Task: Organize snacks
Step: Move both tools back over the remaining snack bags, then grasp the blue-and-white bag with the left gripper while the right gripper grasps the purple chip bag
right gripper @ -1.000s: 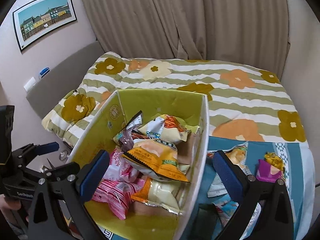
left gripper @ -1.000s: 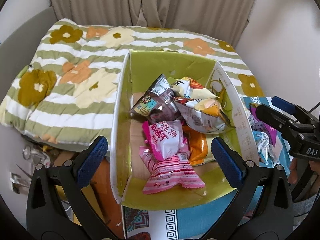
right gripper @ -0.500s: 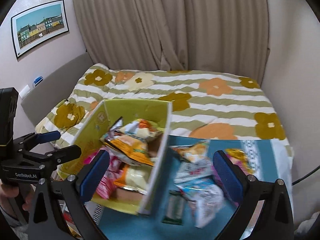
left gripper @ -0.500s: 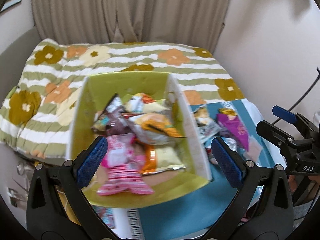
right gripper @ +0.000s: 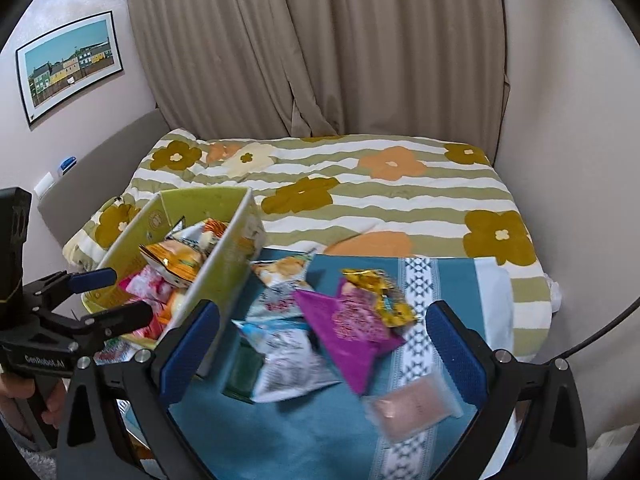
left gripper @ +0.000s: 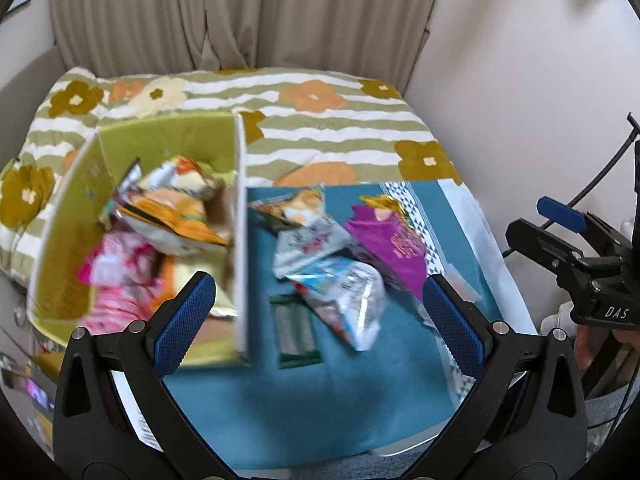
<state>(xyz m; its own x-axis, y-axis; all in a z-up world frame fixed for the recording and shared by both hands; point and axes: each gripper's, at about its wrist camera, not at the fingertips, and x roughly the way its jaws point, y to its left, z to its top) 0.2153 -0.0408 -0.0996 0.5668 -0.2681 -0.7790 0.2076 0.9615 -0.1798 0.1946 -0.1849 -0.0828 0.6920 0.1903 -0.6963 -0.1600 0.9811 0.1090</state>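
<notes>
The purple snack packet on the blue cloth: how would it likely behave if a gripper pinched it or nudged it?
The purple snack packet looks like thin crinkled film, so it would probably flex rather than stay stiff. It seems light for its size. It overlaps the pale packet, so a nudge may well drag that one along.

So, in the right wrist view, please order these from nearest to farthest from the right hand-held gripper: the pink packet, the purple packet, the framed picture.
From the right hand-held gripper:
1. Pink packet, low on the teal cloth, right of centre.
2. Purple packet, centre of the cloth.
3. Framed picture, on the far left wall.
</notes>
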